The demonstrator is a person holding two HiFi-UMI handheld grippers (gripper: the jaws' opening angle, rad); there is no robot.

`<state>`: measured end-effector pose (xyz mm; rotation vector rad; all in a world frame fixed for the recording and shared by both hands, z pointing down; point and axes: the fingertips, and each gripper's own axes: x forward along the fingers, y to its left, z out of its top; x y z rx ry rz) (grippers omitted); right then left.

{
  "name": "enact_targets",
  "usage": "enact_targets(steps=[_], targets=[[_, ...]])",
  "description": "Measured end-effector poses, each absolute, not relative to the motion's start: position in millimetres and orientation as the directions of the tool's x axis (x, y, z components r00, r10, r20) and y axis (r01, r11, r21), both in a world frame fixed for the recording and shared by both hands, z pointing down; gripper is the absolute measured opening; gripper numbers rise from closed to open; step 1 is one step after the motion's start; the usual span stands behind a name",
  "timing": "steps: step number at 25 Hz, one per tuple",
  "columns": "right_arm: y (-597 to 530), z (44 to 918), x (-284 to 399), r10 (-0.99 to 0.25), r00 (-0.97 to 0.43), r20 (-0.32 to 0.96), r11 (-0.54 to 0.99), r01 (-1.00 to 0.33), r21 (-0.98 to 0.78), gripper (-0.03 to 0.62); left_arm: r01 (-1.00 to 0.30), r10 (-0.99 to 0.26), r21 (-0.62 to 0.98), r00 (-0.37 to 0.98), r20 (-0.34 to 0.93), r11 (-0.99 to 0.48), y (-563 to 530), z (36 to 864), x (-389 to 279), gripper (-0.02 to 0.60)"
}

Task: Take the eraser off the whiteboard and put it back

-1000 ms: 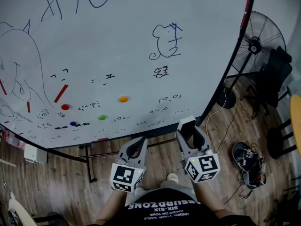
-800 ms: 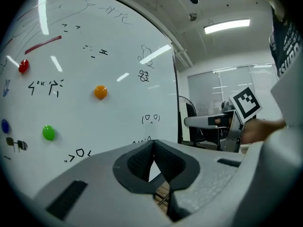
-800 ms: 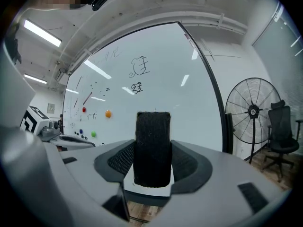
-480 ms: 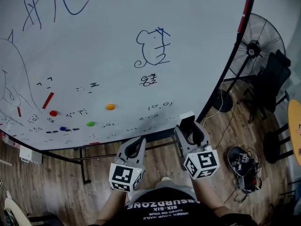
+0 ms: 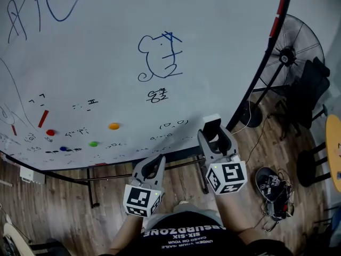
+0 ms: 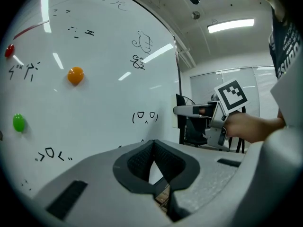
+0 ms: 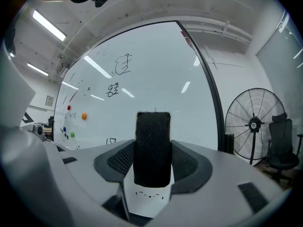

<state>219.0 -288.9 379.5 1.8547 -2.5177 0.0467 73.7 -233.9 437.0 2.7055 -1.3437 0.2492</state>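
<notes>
step: eraser is off the board and in the claw; putting it back is not yet done, by my read
eraser: eraser (image 7: 152, 141) sits upright between the jaws of the right gripper (image 5: 214, 137); dark felt side faces that gripper's camera; a pale end shows past the jaws in the head view
right claw: clamped on the eraser, pads pressing both its sides; gripper roughly level, aimed at the board
left claw: left gripper (image 6: 152, 148) has its jaws closed tip to tip, nothing between them; held low beside the right one, near the board's bottom edge
board: whiteboard (image 5: 106, 63) straight ahead; right claw is near its lower right corner; can't tell whether the eraser touches the surface
marks nearby: blue mouse sketch (image 5: 157, 57) up and left; orange magnet (image 5: 114, 126) and green magnet (image 5: 94, 143) further left
how to do it well: pick a bare patch low on the right, clear of the ink; come in square so the flat face lands whole, not on an edge; no sliding once it touches, or it smears writing; hold the clamp until the eraser seats; then open wide and back straight out
risk: letting go early drops it to the floor; a tilted approach probably won't stick
left hand role: idle; best held clear of the right claw's path
</notes>
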Motion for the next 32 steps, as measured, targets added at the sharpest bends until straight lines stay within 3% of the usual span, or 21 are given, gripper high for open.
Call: enact_targets(steps=[32], targets=[[-321,373,227,-0.980,-0.197,-0.001,0.197,-0.980,0.005,0.227,-0.811,-0.790,0.017,0.574,0.217,-0.585,-238,438,63,0.006]])
